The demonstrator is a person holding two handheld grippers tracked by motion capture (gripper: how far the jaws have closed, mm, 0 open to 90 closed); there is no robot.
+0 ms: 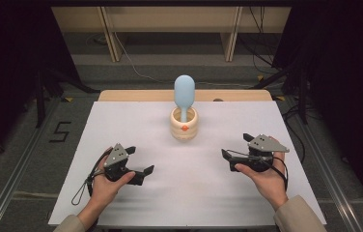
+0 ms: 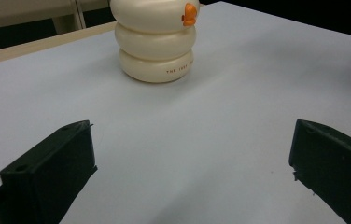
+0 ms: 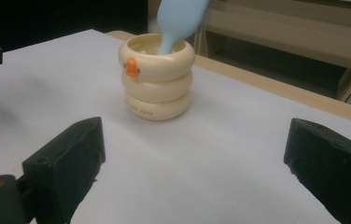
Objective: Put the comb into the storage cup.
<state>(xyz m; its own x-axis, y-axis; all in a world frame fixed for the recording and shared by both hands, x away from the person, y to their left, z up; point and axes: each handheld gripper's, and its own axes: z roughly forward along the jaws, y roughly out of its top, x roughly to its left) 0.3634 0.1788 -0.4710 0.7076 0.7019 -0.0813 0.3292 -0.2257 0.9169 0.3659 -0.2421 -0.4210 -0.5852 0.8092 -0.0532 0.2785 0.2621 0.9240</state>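
Grippers sit low at the near side of the white table [image 1: 121, 121], left gripper [image 1: 141, 166] and right gripper [image 1: 232, 154] well apart, jaws on both spread wide with nothing between them. Farther back, centred between them, the cream ringed holder [image 1: 184, 125] stands upright. Light-blue spoon [image 1: 184, 94] stands in it, handle down, broad end up.

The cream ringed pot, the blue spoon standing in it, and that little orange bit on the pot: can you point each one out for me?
Cream pot [image 3: 157, 91], right gripper view, on its middle ring.
Blue spoon [image 1: 184, 90], high view, on its wide upper end.
Orange bit [image 2: 190, 14], left gripper view, on its middle.
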